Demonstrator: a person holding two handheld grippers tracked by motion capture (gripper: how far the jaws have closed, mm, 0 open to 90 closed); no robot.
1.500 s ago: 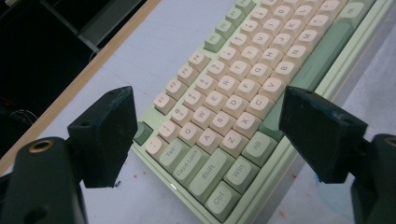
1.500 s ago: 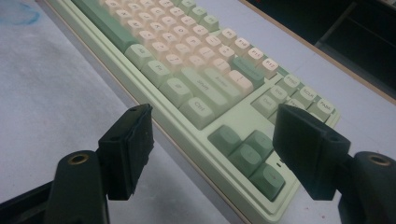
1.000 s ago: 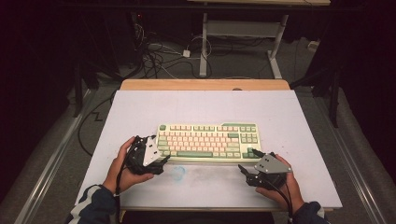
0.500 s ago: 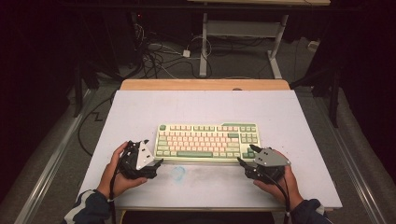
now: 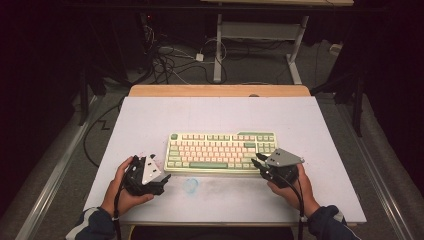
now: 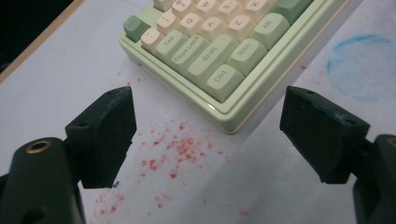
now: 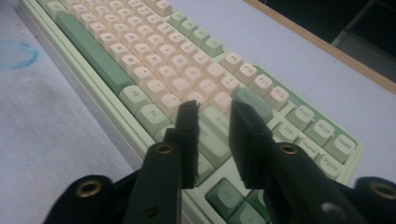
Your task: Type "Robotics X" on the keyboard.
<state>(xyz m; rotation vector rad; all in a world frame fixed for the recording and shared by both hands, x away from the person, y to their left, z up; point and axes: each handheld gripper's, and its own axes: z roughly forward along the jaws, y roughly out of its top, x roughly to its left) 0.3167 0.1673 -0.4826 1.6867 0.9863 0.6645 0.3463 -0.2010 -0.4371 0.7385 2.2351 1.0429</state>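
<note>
A green and cream mechanical keyboard (image 5: pixel 221 152) lies flat near the middle of the white bench (image 5: pixel 300 120), its long side running from 9 to 3 o'clock in the high view, with a long green space bar along its near edge.

The left tongs (image 5: pixel 162 176) sit at the keyboard's 8 o'clock corner, held in the person's left hand (image 5: pixel 122 187), just beside the keyboard's left end but apart from it. In the left gripper view the left tongs (image 6: pixel 210 135) stand wide open, and the keyboard's corner with the Ctrl, Shift, Caps Lock and Tab keys (image 6: pixel 212 51) lies ahead between the two black jaws, touched by neither. Red specks (image 6: pixel 184 149) are scattered on the bench surface under the gap, and a blue ring stain (image 6: pixel 362 65) shows at 2 o'clock in that view. In the high view the same blue stain (image 5: pixel 190 185) lies on the bench just at 6 o'clock of the keyboard.

The right tongs (image 5: pixel 258 160) are at the keyboard's 4 o'clock corner, held in the right hand (image 5: pixel 292 187), with the grey three-cornered plate (image 5: pixel 283 158) on top. In the right gripper view the right tongs (image 7: pixel 215 109) are nearly closed, a narrow gap left between the jaws, holding nothing; their tips hang over the keys near the right end of the keyboard (image 7: pixel 154 65). Whether the tips touch the keycaps I cannot tell.
</note>
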